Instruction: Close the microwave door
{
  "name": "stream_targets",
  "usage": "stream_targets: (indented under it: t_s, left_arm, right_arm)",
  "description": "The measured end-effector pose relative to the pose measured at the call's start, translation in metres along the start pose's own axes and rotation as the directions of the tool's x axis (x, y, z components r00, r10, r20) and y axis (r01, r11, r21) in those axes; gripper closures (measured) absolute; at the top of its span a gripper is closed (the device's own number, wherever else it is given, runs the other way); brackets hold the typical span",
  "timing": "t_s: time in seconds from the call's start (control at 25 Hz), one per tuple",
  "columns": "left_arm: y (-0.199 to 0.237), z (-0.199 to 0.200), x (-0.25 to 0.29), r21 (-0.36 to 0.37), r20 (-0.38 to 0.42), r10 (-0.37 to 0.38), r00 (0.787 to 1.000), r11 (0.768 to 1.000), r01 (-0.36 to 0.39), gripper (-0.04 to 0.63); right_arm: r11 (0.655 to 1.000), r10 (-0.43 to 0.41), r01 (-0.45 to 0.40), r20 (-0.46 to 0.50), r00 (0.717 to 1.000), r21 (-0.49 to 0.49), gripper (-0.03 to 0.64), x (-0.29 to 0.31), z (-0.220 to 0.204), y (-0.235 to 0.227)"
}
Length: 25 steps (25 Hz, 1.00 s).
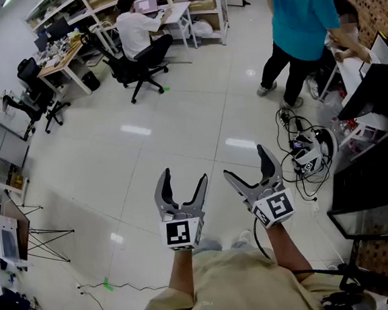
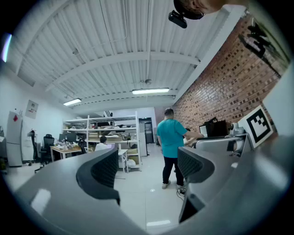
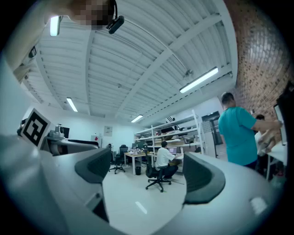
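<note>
- Right gripper [image 1: 244,161] is out front, tipped a little upward, jaws spread wide, nothing between them but floor.
- Left gripper [image 1: 186,177] is just beside it on the left, jaws parted as well, empty.
- A dark box [image 1: 369,193] with a glassy panel sits to the right of the right gripper, apart from it; I can't tell whether it's the microwave.
- Cable tangle [image 1: 306,158] lies between the right gripper and that box.
- 1 person in a teal shirt [image 1: 300,13] stands beyond the right gripper.
</note>
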<state>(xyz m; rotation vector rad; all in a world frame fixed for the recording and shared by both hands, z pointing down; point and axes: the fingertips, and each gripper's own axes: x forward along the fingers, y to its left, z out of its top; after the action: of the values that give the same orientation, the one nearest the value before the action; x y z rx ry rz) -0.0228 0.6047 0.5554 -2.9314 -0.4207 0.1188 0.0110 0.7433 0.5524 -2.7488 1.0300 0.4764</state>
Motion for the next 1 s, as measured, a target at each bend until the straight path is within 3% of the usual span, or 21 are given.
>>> stream_targets:
  t_s: [0.08,0.24,0.32,0.44,0.56,0.64,0.72,0.76,0.92,1.0]
  left_arm:
    - [0.022,0.005,-0.014,0.001,0.095,0.031,0.995,1.0,-0.031,0.19]
    - [0.095,-0.004,-0.068,-0.011,0.185,0.12,0.975,0.993,-0.12,0.196]
    - [0.133,-0.018,-0.099,-0.01,0.172,0.171,0.97,0.985,-0.172,0.196]
    - [0.162,-0.018,-0.122,0.025,0.229,0.247,0.942,0.965,-0.26,0.196]
    - [0.187,-0.017,-0.149,0.049,0.23,0.333,0.914,0.934,-0.353,0.196]
    - [0.204,-0.028,-0.168,0.045,0.196,0.408,0.892,0.905,-0.424,0.198]
    - [0.221,-0.04,-0.183,0.01,0.073,0.499,0.863,0.865,-0.501,0.202]
    - [0.23,-0.04,-0.188,0.006,0.031,0.539,0.842,0.842,-0.54,0.204]
    - [0.261,-0.029,-0.195,0.014,-0.003,0.669,0.744,0.743,-0.669,0.204]
    - [0.273,-0.025,-0.196,0.036,0.034,0.723,0.69,0.689,-0.724,0.205]
  right_arm:
    - [0.999,0.043,-0.043,0.007,0.999,0.004,0.138,0.013,-0.004,0.025]
    - [0.986,0.165,-0.165,0.006,0.986,-0.016,0.138,0.046,-0.02,0.116]
    - [0.971,0.239,-0.238,0.006,0.971,-0.016,0.14,0.068,-0.037,0.164]
    - [0.941,0.336,-0.337,0.014,0.942,0.027,0.141,0.094,-0.051,0.198]
    - [0.909,0.415,-0.415,0.02,0.91,0.037,0.142,0.118,-0.056,0.229]
    - [0.87,0.491,-0.491,0.027,0.871,0.049,0.143,0.132,-0.067,0.256]
    - [0.818,0.569,-0.571,0.046,0.821,0.074,0.144,0.153,-0.072,0.281]
    - [0.792,0.602,-0.604,0.053,0.797,0.088,0.149,0.165,-0.073,0.293]
    - [0.676,0.723,-0.721,0.05,0.689,0.149,0.164,0.204,-0.077,0.327]
    - [0.614,0.775,-0.77,0.053,0.63,0.172,0.166,0.221,-0.08,0.337]
